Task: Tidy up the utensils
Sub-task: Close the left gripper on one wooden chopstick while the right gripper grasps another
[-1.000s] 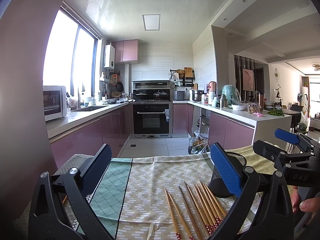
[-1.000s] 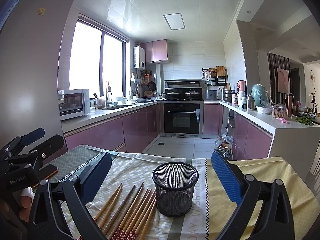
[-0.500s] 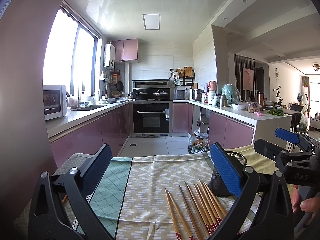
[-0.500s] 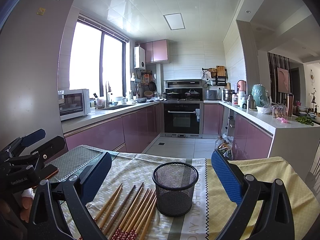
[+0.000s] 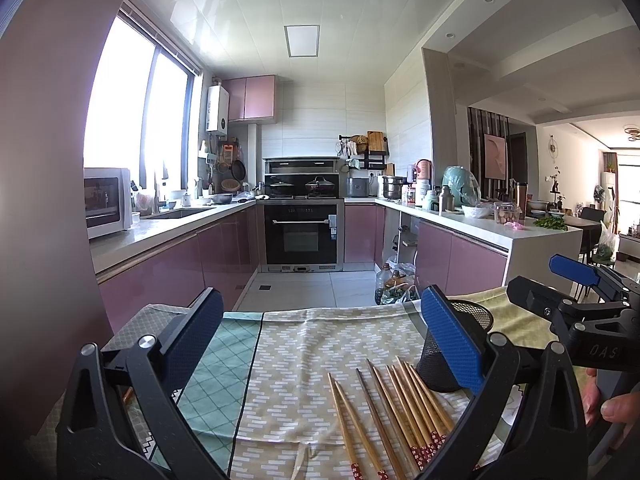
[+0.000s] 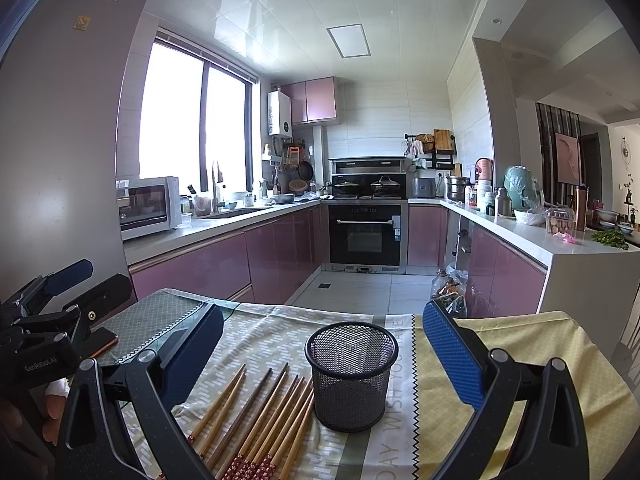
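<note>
Left gripper [image 5: 320, 336] hovers over the tabletop [image 5: 304, 344] w/ jaws spread wide, nothing btwn the blue pads [image 5: 452, 340]; right gripper [image 6: 320, 344] same, jaws wide & empty. Tabletop is covered w/ patterned cloths: green diamond one [image 5: 224, 364] at 9 o'clock in left wrist view, beige brick-print one in the middle, yellow one [image 6: 520, 360] at 3 o'clock in right wrist view. Chopsticks [image 6: 264, 412] lie flat on the beige cloth in a loose row, approx parallel, red-patterned ends toward the cameras; in right wrist view they sit at 7 o'clock of the black mesh cup [image 6: 351, 372], nearest ones just beside its base, can't tell if touching. Cup stands upright, looks empty, framed btwn the right gripper's pads. In left wrist view the chopsticks [image 5: 392, 412] are at 5 o'clock, cup [image 5: 460, 344] partly hidden behind the right-side pad. Other gripper shows at the edge of each view: right one [image 5: 576, 292] at 3 o'clock w/ a hand [image 5: 612, 400] below it, left one [image 6: 60, 296] at 9 o'clock, fingers [image 6: 52, 400] just visible under it. A phone-like flat thing [image 6: 102, 340] lies on the cloth near it. Kitchen behind: oven [image 6: 365, 236] at 12 o'clock, microwave [image 6: 148, 206] at 10 o'clock
</note>
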Tool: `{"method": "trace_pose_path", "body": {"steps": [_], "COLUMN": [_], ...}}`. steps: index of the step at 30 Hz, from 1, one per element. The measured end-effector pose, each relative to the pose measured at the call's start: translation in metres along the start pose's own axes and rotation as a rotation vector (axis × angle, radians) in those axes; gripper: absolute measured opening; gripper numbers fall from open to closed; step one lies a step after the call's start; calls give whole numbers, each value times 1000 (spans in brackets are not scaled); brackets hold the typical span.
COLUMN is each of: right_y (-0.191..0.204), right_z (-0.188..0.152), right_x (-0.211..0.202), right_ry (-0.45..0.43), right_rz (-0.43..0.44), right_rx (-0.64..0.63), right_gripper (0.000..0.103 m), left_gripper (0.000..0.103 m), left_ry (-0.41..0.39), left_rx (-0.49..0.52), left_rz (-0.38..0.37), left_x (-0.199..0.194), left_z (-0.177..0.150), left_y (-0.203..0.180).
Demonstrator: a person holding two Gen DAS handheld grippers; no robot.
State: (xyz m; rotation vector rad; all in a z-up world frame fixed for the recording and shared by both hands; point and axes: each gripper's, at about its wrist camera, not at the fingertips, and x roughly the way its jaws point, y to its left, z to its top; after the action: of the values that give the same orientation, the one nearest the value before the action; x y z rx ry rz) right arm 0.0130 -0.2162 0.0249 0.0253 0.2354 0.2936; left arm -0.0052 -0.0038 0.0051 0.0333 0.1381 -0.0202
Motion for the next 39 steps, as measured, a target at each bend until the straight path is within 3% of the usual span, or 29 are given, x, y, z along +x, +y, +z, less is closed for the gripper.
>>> {"method": "trace_pose_path", "body": {"steps": [6, 11, 15, 18, 22, 26, 28, 32, 39], "right_y": [-1, -1, 6, 11, 9, 1, 1, 5, 9], "right_z": [-2, -12, -31, -54, -78, -93, -97, -99, -97], "right_x": [4, 14, 28, 44, 70, 88, 93, 97, 109], "right_ry": [39, 149, 281, 404, 548, 634, 655, 676, 692], "right_rz": [38, 106, 138, 158, 150, 125, 120, 113, 93], "right_rx": [6, 5, -38, -67, -46, 8, 15, -5, -36], "right_gripper": [97, 97, 95, 87, 66, 54, 51, 49, 45], "left_gripper": [97, 97, 97, 93, 81, 69, 64, 64, 49], "left_ry": [38, 159, 304, 425, 562, 664, 684, 703, 745], "left_rx": [9, 49, 83, 92, 107, 114, 125, 157, 151], "left_rz": [-11, -35, -46, -79, -97, -122, -138, -173, -202], "left_x": [8, 27, 50, 69, 92, 109, 113, 118, 132], "left_z": [-8, -21, -41, -59, -84, -105, -112, -116, -119], "left_y": [0, -2, 2, 6, 9, 11, 8, 0, -5]}}
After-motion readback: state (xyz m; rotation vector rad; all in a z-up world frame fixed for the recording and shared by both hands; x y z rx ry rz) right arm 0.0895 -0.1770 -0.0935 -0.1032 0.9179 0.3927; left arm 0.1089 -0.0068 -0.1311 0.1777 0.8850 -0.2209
